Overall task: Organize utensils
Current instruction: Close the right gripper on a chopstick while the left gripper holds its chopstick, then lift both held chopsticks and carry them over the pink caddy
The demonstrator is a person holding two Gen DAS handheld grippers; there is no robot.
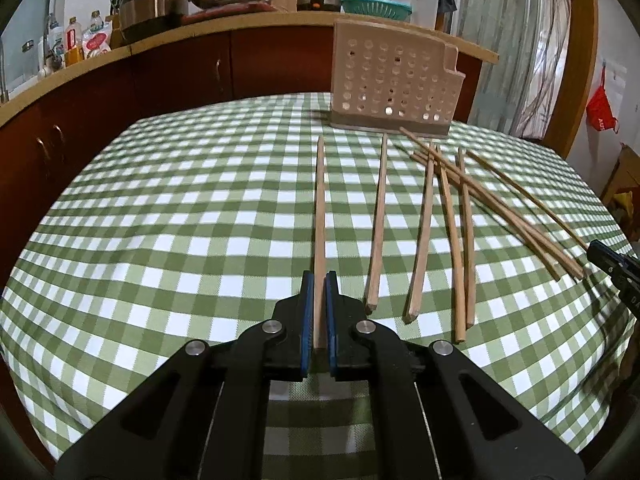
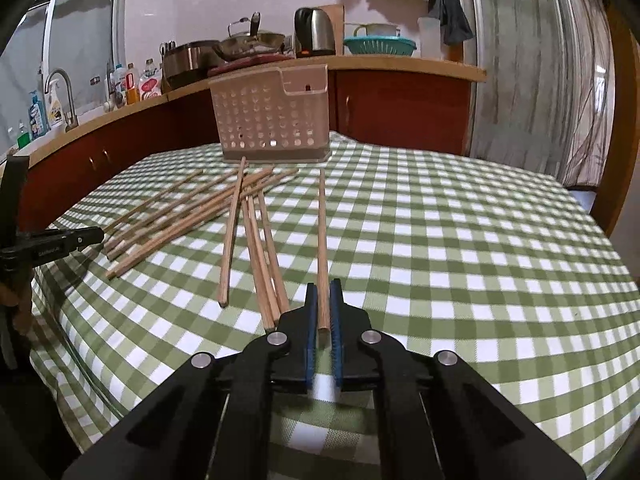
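Pickup step: left gripper (image 1: pixel 319 280) pinches one plain wooden chopstick (image 1: pixel 320 208); right gripper (image 2: pixel 324 288) pinches another chopstick (image 2: pixel 322 240) (both jaws pressed tight); next, judged: lift both and tip them into the beige perforated plastic holder (image 2: pixel 272 120).

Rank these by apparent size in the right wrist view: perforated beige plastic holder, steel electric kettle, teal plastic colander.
1. Perforated beige plastic holder, though it is nearest.
2. Teal plastic colander and steel electric kettle: too close to rank.

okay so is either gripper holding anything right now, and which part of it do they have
Each holds one chopstick by its near end: the left gripper grips one chopstick, the right gripper another chopstick.
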